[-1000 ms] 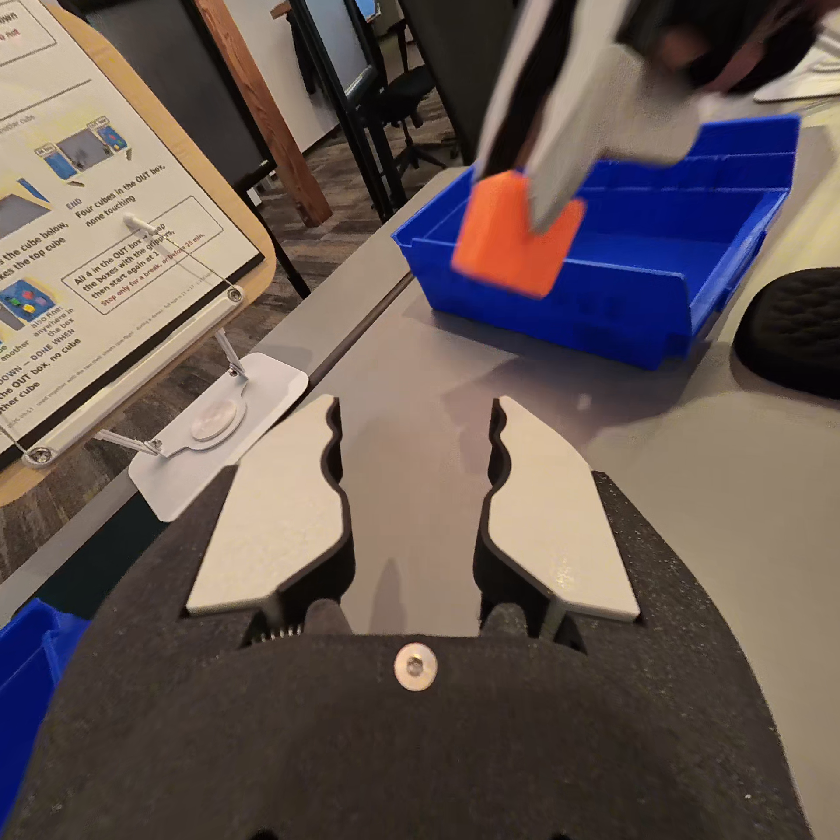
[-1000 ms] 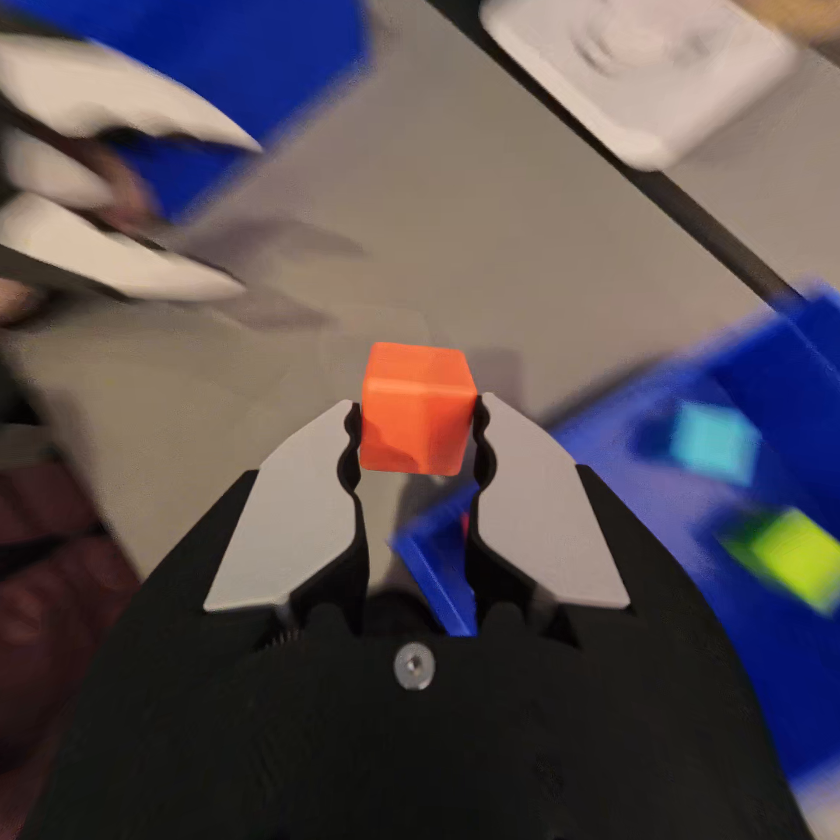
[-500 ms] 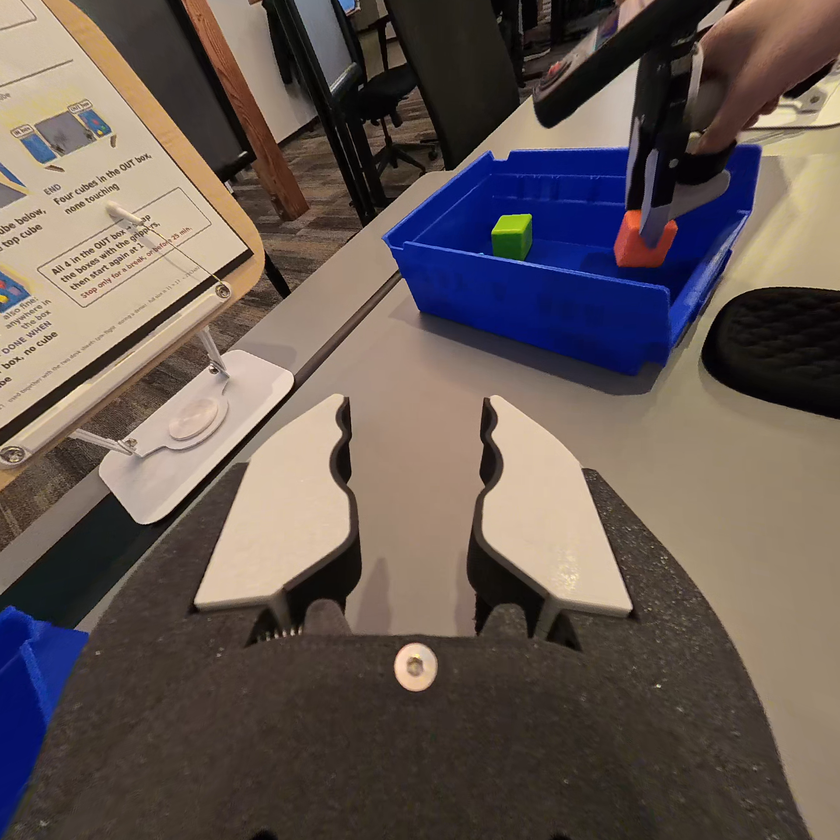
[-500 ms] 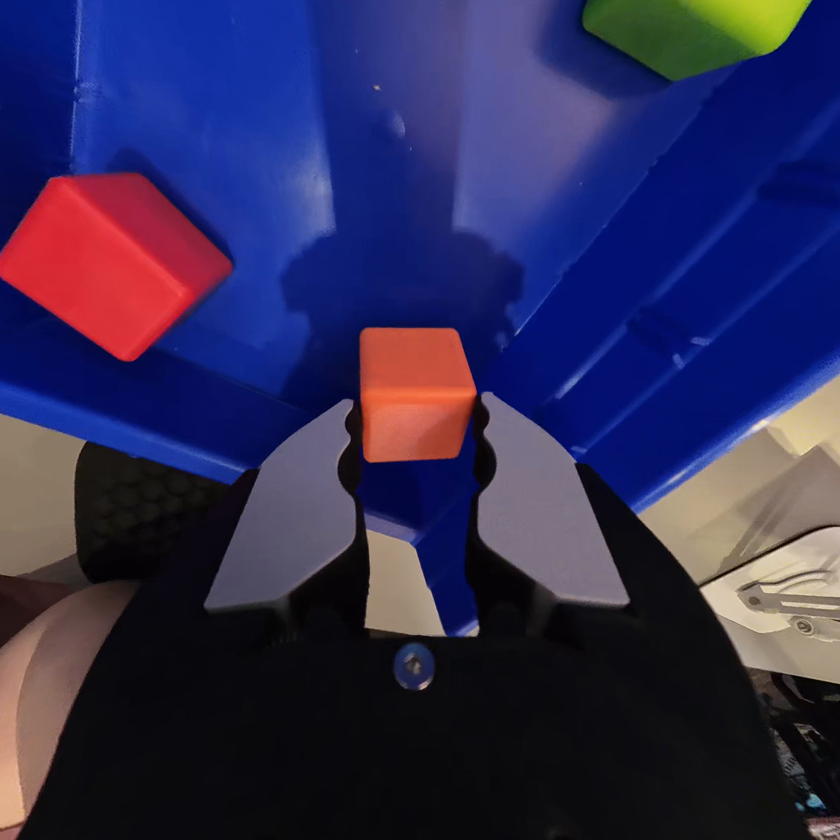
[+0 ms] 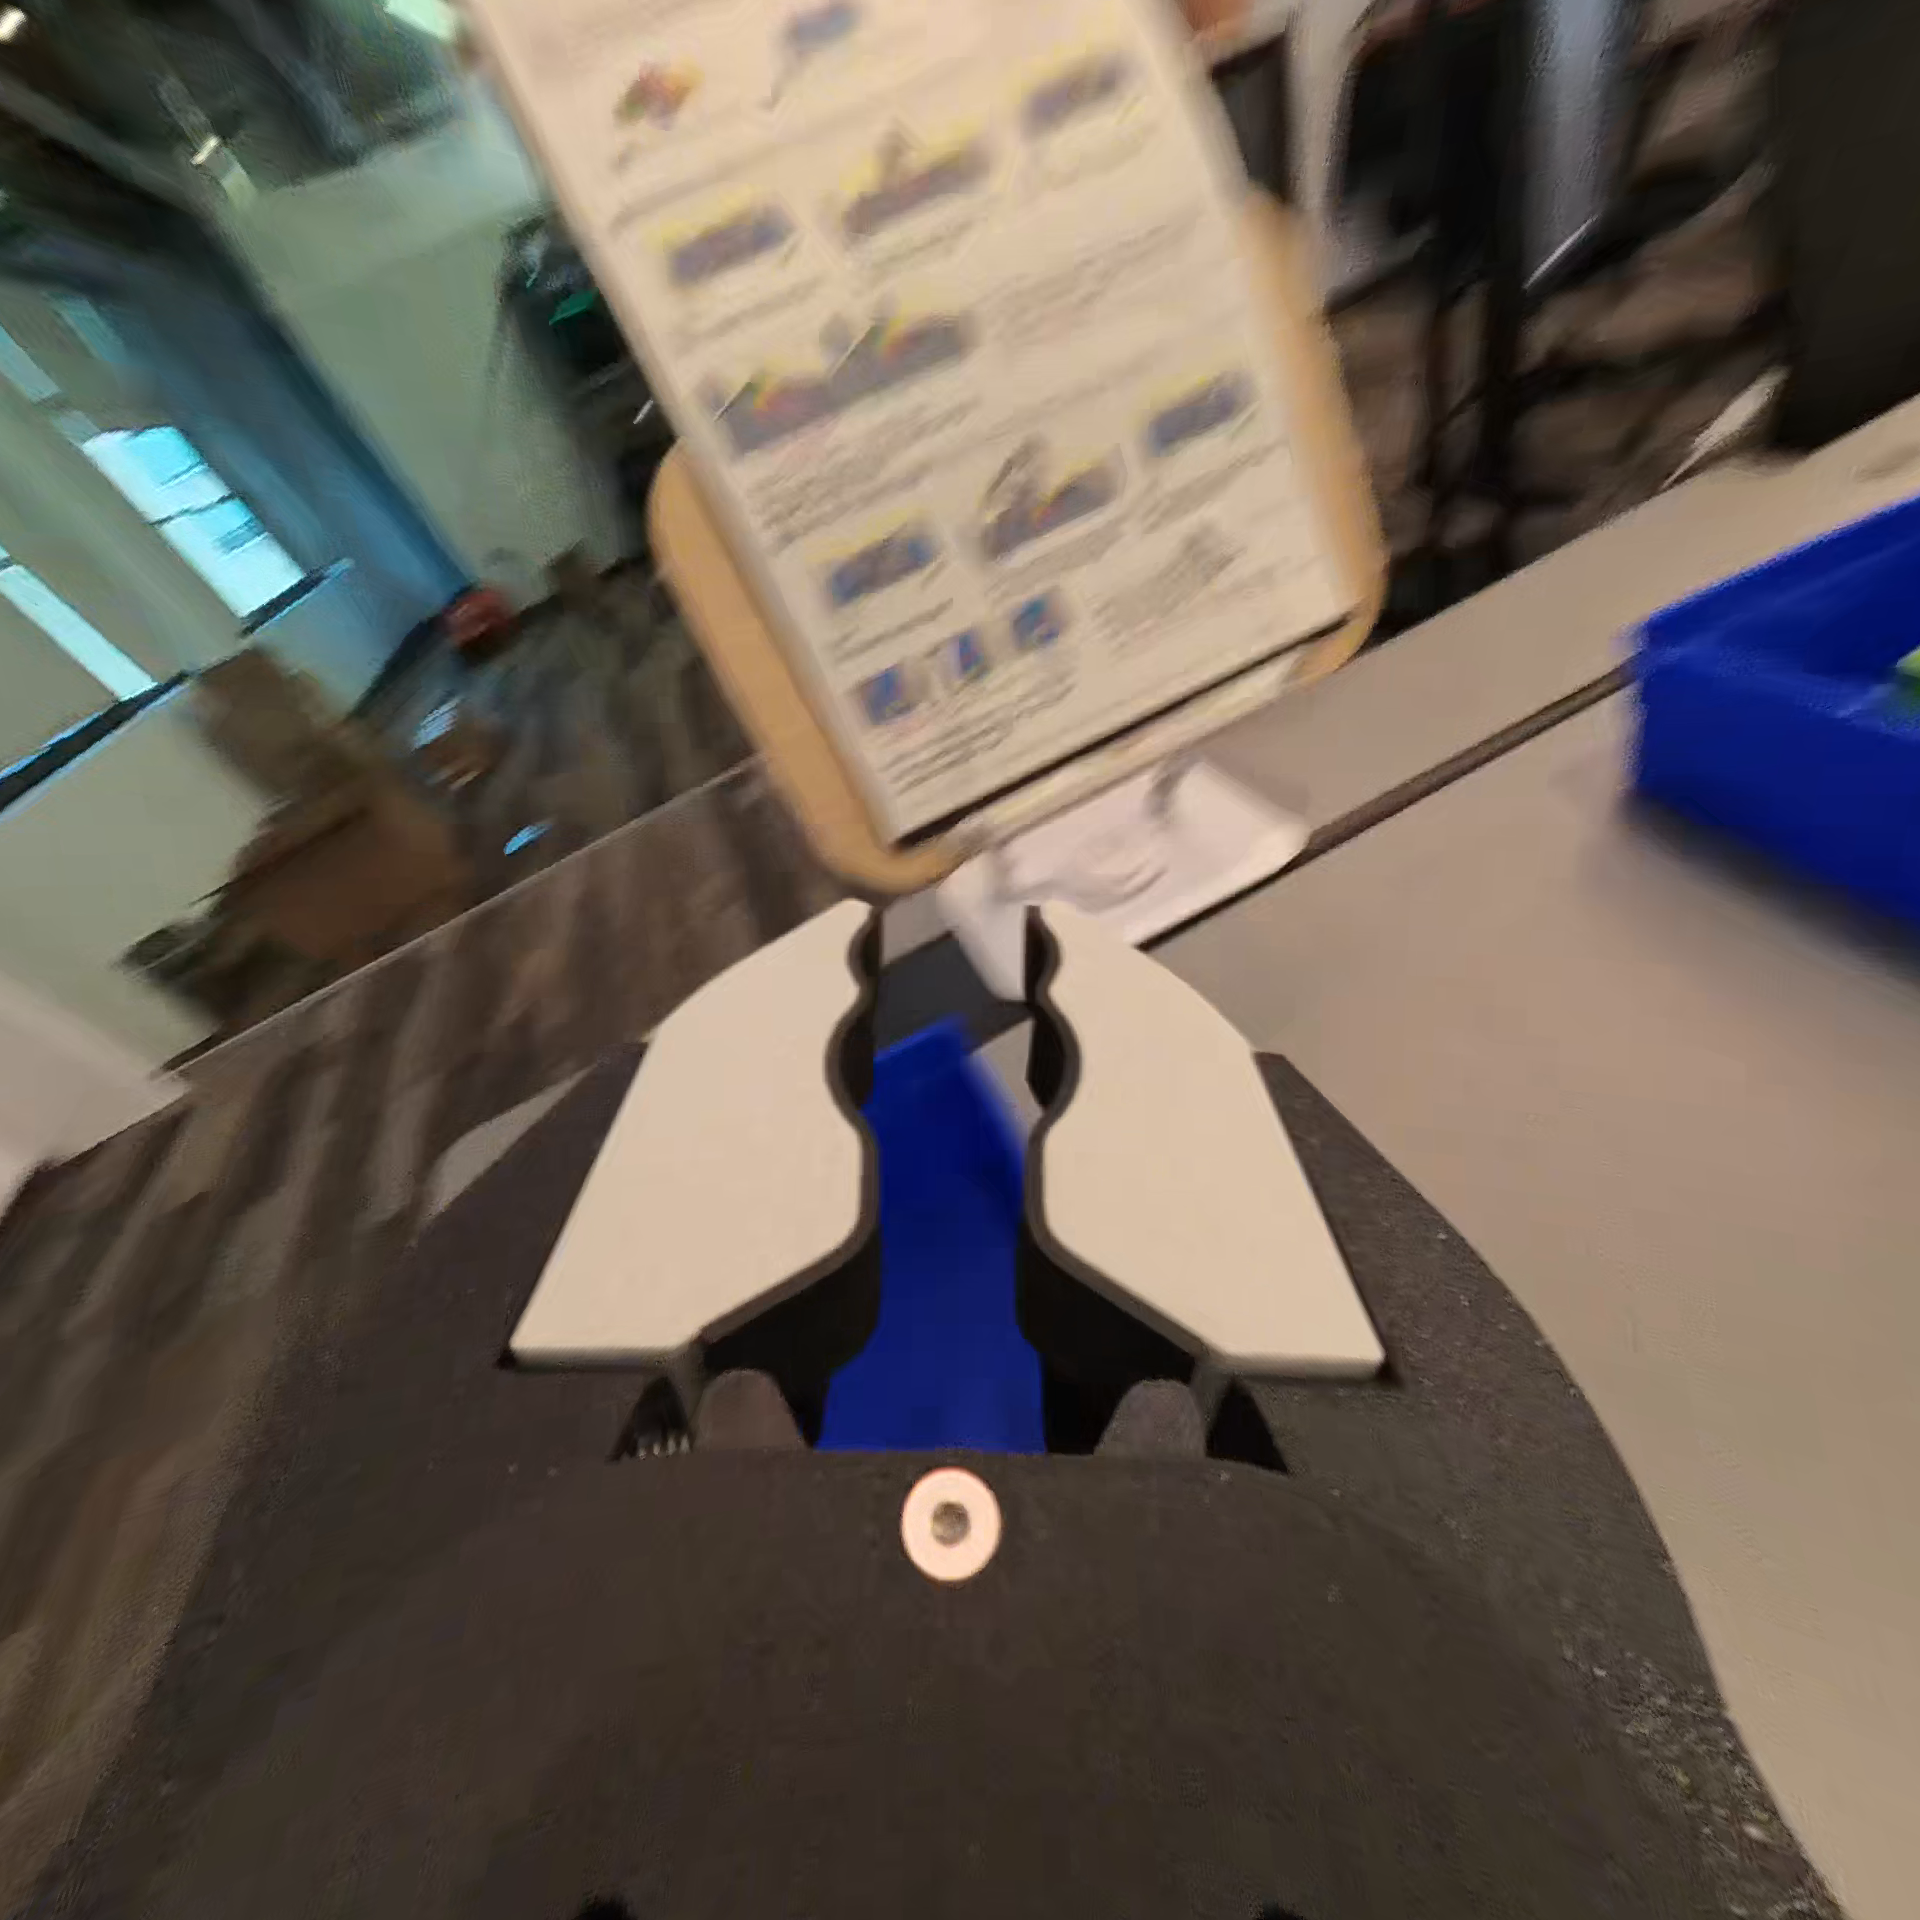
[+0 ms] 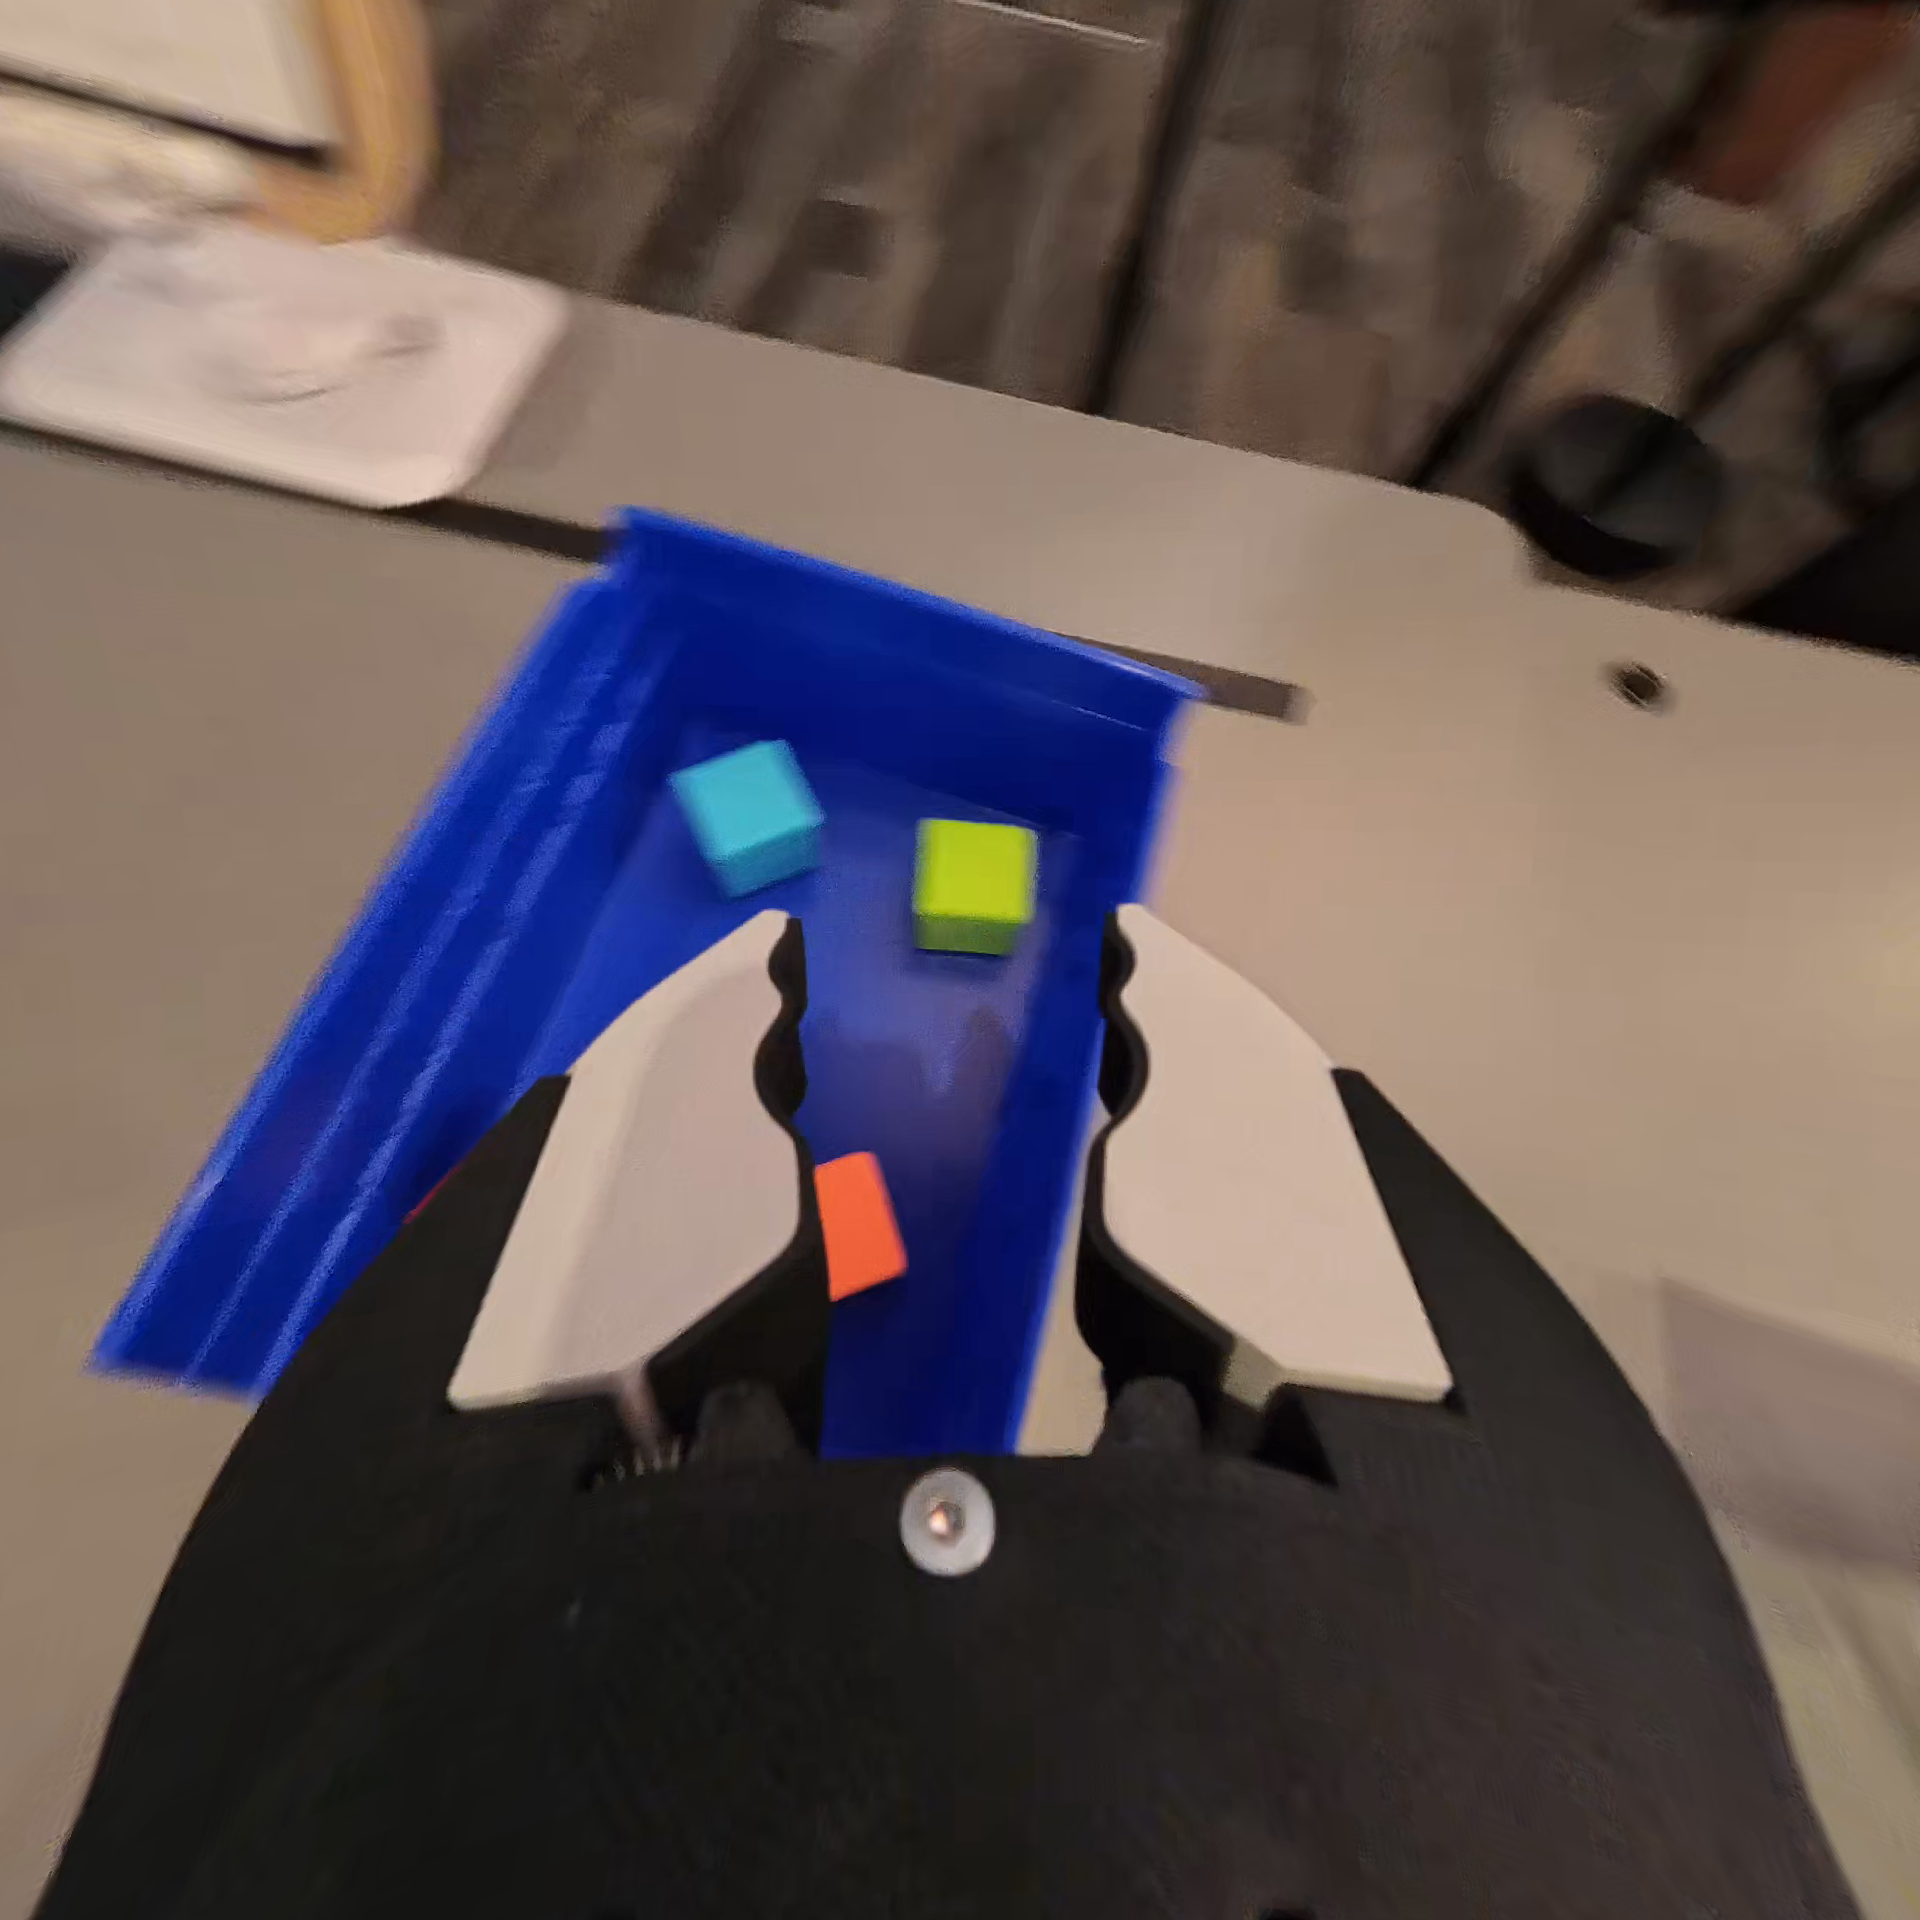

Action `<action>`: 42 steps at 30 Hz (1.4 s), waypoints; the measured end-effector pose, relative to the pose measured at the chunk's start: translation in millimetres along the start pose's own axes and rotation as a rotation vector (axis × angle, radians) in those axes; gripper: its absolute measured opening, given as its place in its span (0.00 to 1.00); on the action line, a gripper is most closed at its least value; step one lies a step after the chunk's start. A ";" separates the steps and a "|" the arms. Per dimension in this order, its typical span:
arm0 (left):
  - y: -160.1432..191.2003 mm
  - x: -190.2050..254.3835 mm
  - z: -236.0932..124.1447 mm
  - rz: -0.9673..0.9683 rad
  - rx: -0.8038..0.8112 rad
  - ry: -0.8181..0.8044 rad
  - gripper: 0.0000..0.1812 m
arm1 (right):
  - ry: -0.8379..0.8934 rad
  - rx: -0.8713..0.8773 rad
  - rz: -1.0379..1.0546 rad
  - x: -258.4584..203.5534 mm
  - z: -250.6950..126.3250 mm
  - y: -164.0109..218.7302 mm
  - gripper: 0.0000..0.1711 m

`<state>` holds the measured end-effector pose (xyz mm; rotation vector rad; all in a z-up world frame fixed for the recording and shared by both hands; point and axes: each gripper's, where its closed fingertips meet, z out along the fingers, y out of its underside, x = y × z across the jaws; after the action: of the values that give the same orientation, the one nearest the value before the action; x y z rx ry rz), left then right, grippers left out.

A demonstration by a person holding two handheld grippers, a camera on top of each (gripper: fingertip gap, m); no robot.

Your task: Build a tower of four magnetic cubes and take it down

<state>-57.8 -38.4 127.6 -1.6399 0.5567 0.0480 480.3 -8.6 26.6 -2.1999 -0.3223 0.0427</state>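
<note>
1. The left hand-held gripper (image 5: 951,925) has its jaws a narrow gap apart with nothing between them. It hangs above a blue bin (image 5: 930,1226), seen through the gap, at the left edge of the grey surface (image 5: 1558,1091).
2. Ahead of it an instruction board (image 5: 935,395) on a pale wooden backing stands tilted on a white base plate (image 5: 1164,842). The view is blurred.
3. Far right in the left wrist view is a corner of a second blue bin (image 5: 1787,707), with a sliver of green inside.
4. The right hand-held gripper (image 6: 945,930) is spread wide and holds nothing. It hangs above that second blue bin (image 6: 436,966), whose right wall lies under its right finger.
5. Inside the bin, an orange cube (image 6: 857,1226) lies beside the inner edge of the gripper's left finger; whether they touch I cannot tell.
6. A cyan cube (image 6: 746,816) and a lime-green cube (image 6: 974,883) rest near the far wall, apart from each other.
7. A red sliver (image 6: 426,1210) shows at the gripper's left edge.
</note>
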 end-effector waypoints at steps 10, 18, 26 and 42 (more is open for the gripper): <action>164.9 -154.5 -39.1 -0.238 -0.588 -0.257 0.48 | 0.027 -0.591 0.327 40.2 56.4 128.9 0.17; 269.9 -130.7 -24.3 -0.506 -0.940 -0.052 0.43 | -0.025 -0.662 0.349 27.8 60.2 136.6 0.04; 292.3 -97.8 -11.0 -0.385 -1.109 0.027 0.21 | -0.150 -0.685 0.198 -8.1 66.9 126.6 0.05; 254.6 4.7 30.0 -0.025 -1.158 0.091 0.33 | -0.311 -0.797 -0.069 -166.9 90.3 92.3 0.15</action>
<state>-141.9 -22.0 -114.1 -2.7821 0.6145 0.3264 325.9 -32.0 -115.3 -2.9723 -0.6777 0.2587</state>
